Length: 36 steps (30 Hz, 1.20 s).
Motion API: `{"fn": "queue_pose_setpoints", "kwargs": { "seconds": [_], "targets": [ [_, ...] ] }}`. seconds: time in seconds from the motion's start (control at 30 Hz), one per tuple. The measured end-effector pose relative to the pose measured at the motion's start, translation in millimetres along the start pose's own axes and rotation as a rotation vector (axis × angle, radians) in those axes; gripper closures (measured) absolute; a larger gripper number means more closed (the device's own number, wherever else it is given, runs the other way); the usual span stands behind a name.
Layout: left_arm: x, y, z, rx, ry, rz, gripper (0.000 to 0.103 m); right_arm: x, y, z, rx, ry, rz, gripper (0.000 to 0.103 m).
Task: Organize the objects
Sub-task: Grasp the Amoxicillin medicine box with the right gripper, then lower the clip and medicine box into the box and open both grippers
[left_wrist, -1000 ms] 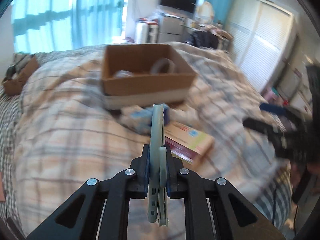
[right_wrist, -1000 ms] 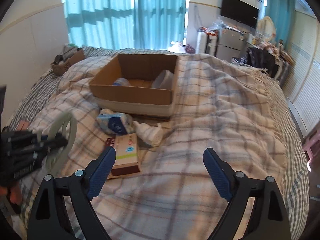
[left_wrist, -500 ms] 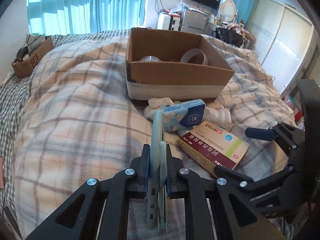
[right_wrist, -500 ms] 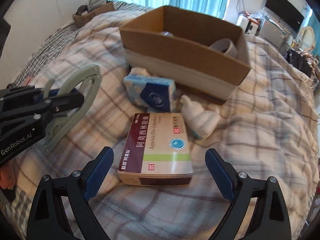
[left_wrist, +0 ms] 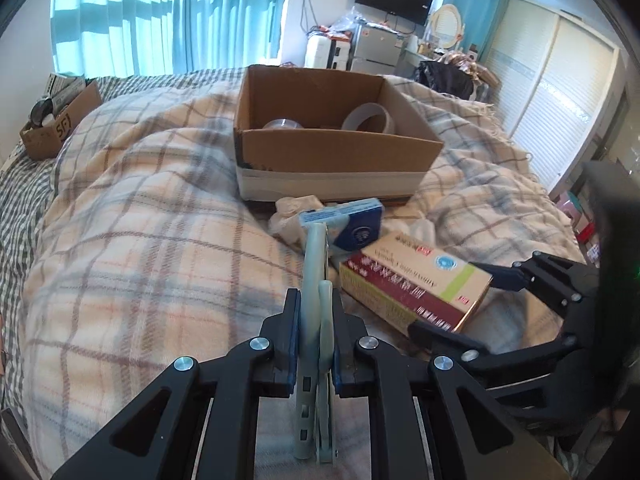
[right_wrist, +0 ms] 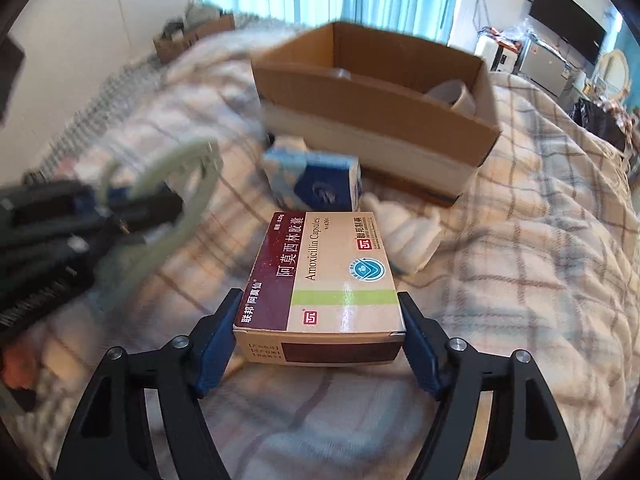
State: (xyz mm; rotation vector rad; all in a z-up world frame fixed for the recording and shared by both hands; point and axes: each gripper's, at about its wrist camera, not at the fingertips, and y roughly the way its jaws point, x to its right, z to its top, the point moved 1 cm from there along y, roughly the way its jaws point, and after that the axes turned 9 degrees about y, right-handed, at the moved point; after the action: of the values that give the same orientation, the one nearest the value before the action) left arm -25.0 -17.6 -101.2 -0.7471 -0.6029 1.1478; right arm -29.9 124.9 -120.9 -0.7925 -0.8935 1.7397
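Observation:
My left gripper [left_wrist: 315,322] is shut on a pale green plastic clip [left_wrist: 314,280], held edge-on above the bed; the clip also shows in the right wrist view [right_wrist: 176,204]. My right gripper [right_wrist: 320,328] has its blue pads against both sides of a maroon and beige Amoxicillin box [right_wrist: 324,276] lying on the blanket; the box also shows in the left wrist view [left_wrist: 416,284]. Beyond lie a blue tissue pack [right_wrist: 316,184] and a white crumpled item [right_wrist: 404,240]. The open cardboard box [left_wrist: 336,148] behind them holds tape rolls [left_wrist: 370,118].
Everything rests on a plaid blanket [left_wrist: 140,220] over a bed. A small cardboard box [left_wrist: 56,120] with clutter sits at the far left. Curtained windows, a TV, appliances and wardrobes line the far side of the room.
My right gripper has moved forward and down and closed onto the Amoxicillin box. My left gripper, still holding the clip, has drifted closer to the items.

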Motion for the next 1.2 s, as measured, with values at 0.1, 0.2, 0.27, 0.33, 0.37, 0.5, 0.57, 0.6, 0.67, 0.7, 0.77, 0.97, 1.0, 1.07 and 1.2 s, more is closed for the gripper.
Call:
{"fn": "queue_pose_setpoints", "kwargs": {
  "seconds": [0.1,0.2,0.27,0.33,0.37,0.5,0.57,0.6,0.67,0.7,0.77,0.97,1.0,1.07,1.2],
  "targets": [
    [2.0,-8.0,1.9,0.014,0.003,0.005,0.091,2.5,-23.3,1.2,0.056,0.036,0.031,0.03],
    [2.4,-18.9,4.7,0.04,-0.012,0.001,0.091,2.5,-41.2,4.0,0.103,0.039,0.01,0.03],
    [3.5,-25.5,7.1,0.056,-0.017,0.002,0.091,3.0,-54.3,7.0,0.136,0.044,-0.002,0.03],
    [4.2,-30.3,10.3,0.065,-0.016,0.001,0.091,4.6,-66.2,10.9,0.164,0.044,-0.013,0.03],
    [4.5,-32.3,12.3,0.07,-0.014,0.002,0.091,4.6,-73.0,13.6,0.181,0.04,-0.021,0.03],
    [4.7,-38.0,25.4,0.091,-0.011,0.035,0.091,2.4,-91.5,23.8,0.237,0.006,-0.071,0.03],
    [4.2,-36.8,34.1,0.092,-0.002,0.041,0.091,1.3,-96.9,34.5,0.257,-0.019,-0.096,0.03],
    [3.9,-36.3,39.2,0.093,0.002,0.041,0.091,1.4,-98.5,38.8,0.262,-0.025,-0.1,0.03],
    [2.5,-35.3,52.5,0.098,0.008,0.036,0.091,2.9,-103.3,52.1,0.282,-0.039,-0.111,0.03],
    [1.3,-35.1,60.2,0.102,0.008,0.032,0.091,3.6,-105.0,57.5,0.289,-0.043,-0.114,0.03],
    [-0.5,-34.4,72.9,0.107,0.01,0.026,0.091,5.7,-107.6,71.6,0.305,-0.054,-0.123,0.03],
    [-10.3,-26.6,121.1,0.131,0.018,0.028,0.091,13.0,-107.8,118.2,0.34,-0.084,-0.155,0.03],
    [-12.2,-24.5,129.3,0.137,0.015,0.027,0.091,14.2,-106.9,125.0,0.345,-0.082,-0.154,0.03],
    [-16.3,-17.3,145.8,0.144,0.015,0.033,0.091,17.8,-104.1,141.5,0.355,-0.073,-0.145,0.03],
    [-26.3,4.0,173.3,0.133,0.003,0.028,0.091,22.4,-92.6,168.8,0.36,-0.07,-0.132,0.03]
  ]
}}
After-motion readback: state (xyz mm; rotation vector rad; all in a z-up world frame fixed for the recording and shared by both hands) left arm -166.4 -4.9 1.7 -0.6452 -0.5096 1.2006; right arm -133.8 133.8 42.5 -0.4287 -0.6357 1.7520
